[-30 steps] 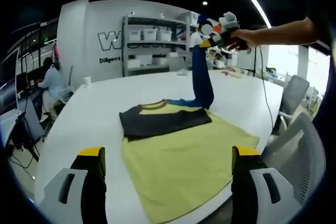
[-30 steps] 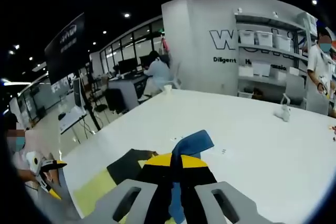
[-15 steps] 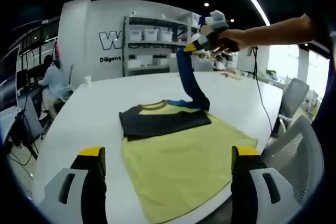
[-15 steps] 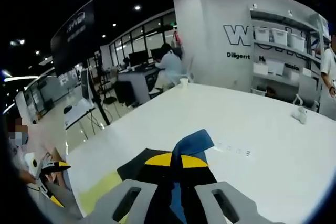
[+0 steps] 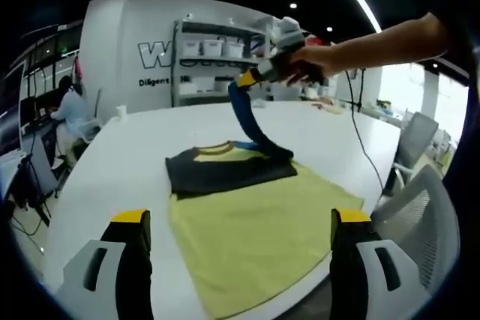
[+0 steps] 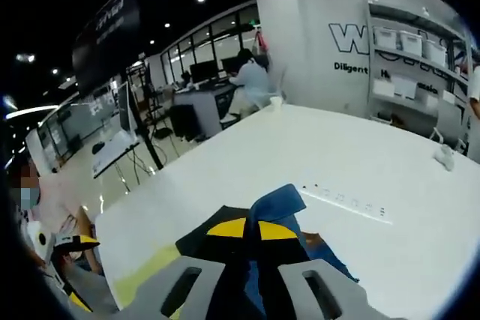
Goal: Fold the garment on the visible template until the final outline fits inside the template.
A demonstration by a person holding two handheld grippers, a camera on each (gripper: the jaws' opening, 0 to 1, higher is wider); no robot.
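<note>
While clenched on the blue sleeve [image 6: 276,206], right tool [image 6: 252,239] seen in its own view with yellow-tipped jaws pressed together and a fold of blue cloth standing up between them. Same tool seen from afar in the left gripper view [image 5: 251,77], held in a hand [image 5: 311,62] above the far part of the worktop [image 5: 135,148], the sleeve [image 5: 244,114] hanging from it in a curved band down to the garment [image 5: 255,222]. Left tool [image 5: 238,219] released, jaws spread wide apart at the near edge, nothing between them, hovering short of the yellow hem.

Garment lying flat on the white worktop: yellow body toward the near side, a dark sleeve [image 5: 221,170] folded across the chest, yellow collar just beyond it. From the right gripper view, merely a dark patch and a yellow strip beside the jaws, plus the far white expanse of worktop [image 6: 337,155]. Shelving with white bins [image 5: 214,58] against the far wall. Seated person [image 6: 251,84] at a desk far off.
</note>
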